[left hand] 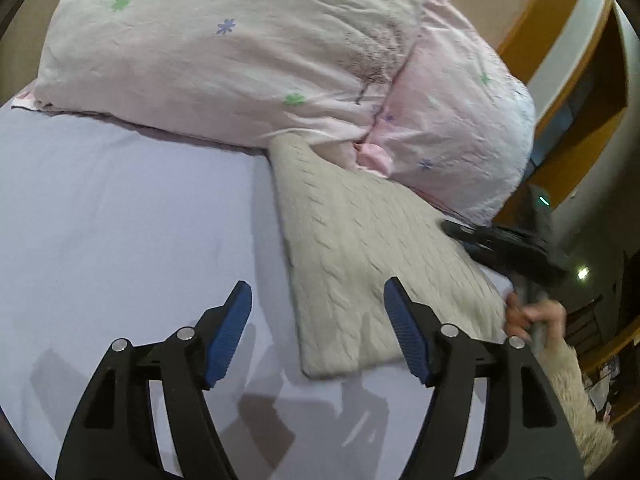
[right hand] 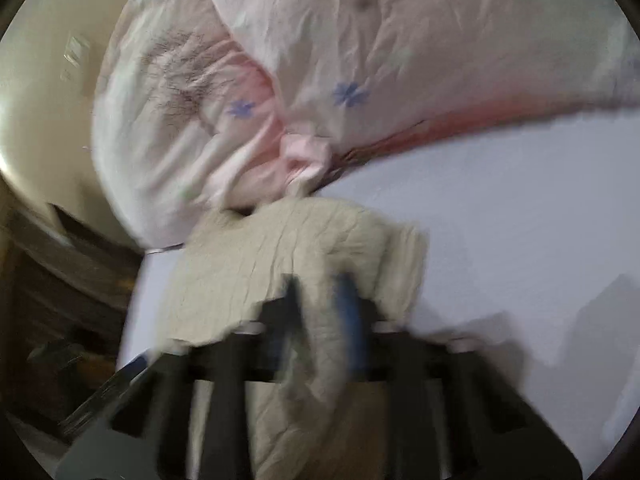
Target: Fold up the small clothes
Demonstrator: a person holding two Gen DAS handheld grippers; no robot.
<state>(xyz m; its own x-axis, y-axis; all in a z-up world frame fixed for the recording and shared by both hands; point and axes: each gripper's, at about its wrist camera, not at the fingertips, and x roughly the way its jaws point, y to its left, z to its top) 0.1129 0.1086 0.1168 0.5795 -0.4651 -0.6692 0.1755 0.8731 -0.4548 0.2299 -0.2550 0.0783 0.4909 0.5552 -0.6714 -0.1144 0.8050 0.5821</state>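
Observation:
A cream cable-knit garment (left hand: pixel 360 248) lies folded flat on the lilac bed sheet (left hand: pixel 120 208), its far end tucked against the pillows. My left gripper (left hand: pixel 318 320) is open and empty, hovering over the garment's near left edge. My right gripper (right hand: pixel 320 304) is shut on the cream knit garment (right hand: pixel 280 248), which bunches between its fingers; this view is blurred by motion. The right gripper also shows in the left wrist view (left hand: pixel 508 252) at the garment's right edge, held by a hand.
Pink flowered pillows (left hand: pixel 248 52) are piled at the head of the bed, also in the right wrist view (right hand: pixel 360 60). The bed's edge drops off by dark wooden furniture (right hand: pixel 60 280). Orange-brown wooden furniture (left hand: pixel 568 92) stands at far right.

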